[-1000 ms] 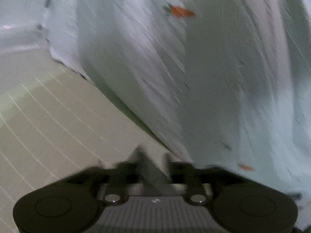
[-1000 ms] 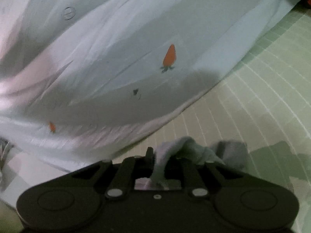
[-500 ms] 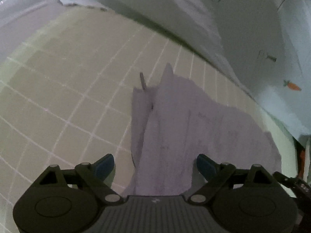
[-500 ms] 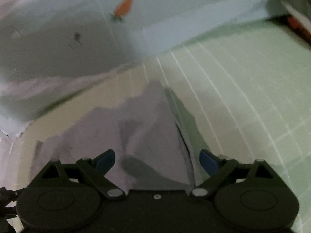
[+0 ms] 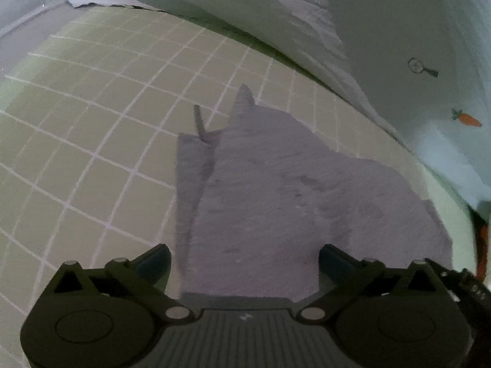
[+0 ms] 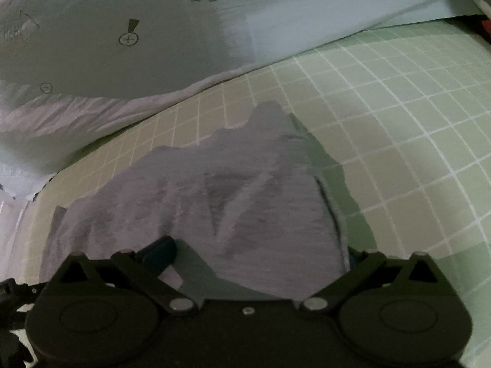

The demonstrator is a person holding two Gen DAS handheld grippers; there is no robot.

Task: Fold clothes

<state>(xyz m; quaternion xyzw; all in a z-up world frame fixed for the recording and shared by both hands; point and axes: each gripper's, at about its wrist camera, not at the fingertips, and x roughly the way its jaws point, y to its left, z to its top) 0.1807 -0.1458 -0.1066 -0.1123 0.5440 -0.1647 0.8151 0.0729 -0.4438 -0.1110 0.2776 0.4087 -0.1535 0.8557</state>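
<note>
Left wrist view: our left gripper (image 5: 244, 257) wide open, holding nothing, over near edge of grey garment (image 5: 291, 202) lying on green grid mat (image 5: 92, 122). Right gripper (image 6: 260, 253) likewise spread, empty. We should pinch near corners evenly, fold away flat. Beyond: carrot-print sheet (image 6: 153, 30). One second ago both clamped cloth; since released, garment settled.

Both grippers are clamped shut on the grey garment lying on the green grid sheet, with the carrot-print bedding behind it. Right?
Not quite. Both wrist views show the left gripper and right gripper open, jaws spread over the grey garment. It does lie on the green grid sheet, carrot-print bedding behind.
</note>
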